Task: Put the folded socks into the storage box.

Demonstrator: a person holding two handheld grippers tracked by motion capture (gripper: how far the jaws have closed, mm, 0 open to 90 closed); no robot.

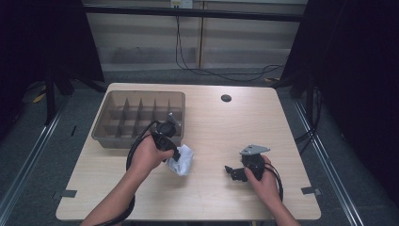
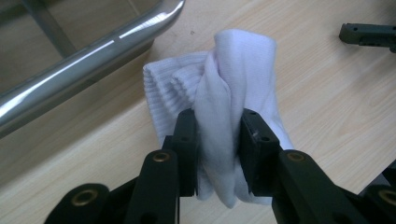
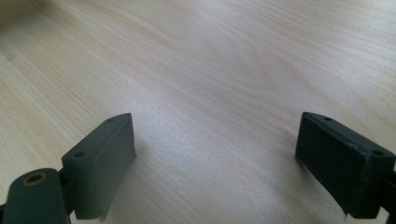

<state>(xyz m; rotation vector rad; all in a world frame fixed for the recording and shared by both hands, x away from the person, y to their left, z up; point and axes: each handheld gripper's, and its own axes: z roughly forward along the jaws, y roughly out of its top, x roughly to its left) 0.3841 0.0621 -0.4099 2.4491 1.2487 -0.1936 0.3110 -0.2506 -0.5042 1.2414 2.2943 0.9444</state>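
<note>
The left tool (image 2: 212, 140) pinches the white sock (image 2: 224, 84) between its jaws; the divided tray (image 1: 141, 117) lies just beyond it, while the right tool (image 3: 215, 163) stands wide open and empty.

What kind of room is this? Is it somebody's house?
Probably not a house: it looks like a lab or recording studio. A bare wooden table stands between black curtains, with metal rails on the grey floor and cables trailing behind. A person uses hand-held grippers on a white sock.
</note>
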